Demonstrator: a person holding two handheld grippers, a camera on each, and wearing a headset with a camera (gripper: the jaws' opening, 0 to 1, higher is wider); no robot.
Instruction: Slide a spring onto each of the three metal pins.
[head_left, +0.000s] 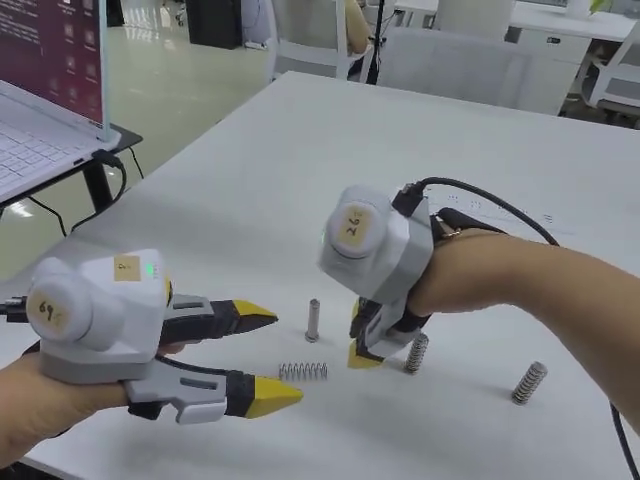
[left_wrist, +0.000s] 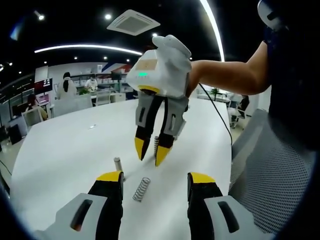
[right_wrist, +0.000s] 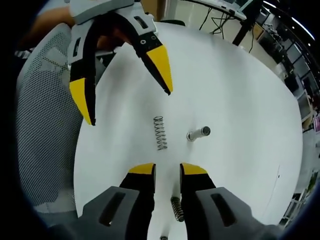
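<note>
A plain white worktop (head_left: 300, 150) runs away into a bright open office with pale flooring and white desks and chairs (head_left: 470, 60) beyond its far edge. Off the worktop's left edge, an open white laptop with a dark red screen (head_left: 40, 110) sits on a black stand (head_left: 95, 175). The left gripper view takes in ceiling strip lights (left_wrist: 85, 48) and a grey mesh chair back (left_wrist: 270, 165). Near the near edge, a short upright metal pin (head_left: 313, 320) stands bare, and a loose coiled steel spring (head_left: 303, 371) lies flat just beside it, toward the near edge. The left gripper (head_left: 288, 357), grey with yellow tips, hovers level at the near left, its tongs wide apart and pointing at that spring. The right gripper (head_left: 360, 340) points down just right of the pin, tongs a little apart and gripping nothing. A black cable (head_left: 480, 200) loops from it over the person's forearm (head_left: 520, 280), which hides part of the worktop. A second spring standing upright (head_left: 416, 353) sits just beside its tips; whether a pin is inside is hard to tell. A third spring standing at a slight lean (head_left: 529, 383) is further right, well apart.
</note>
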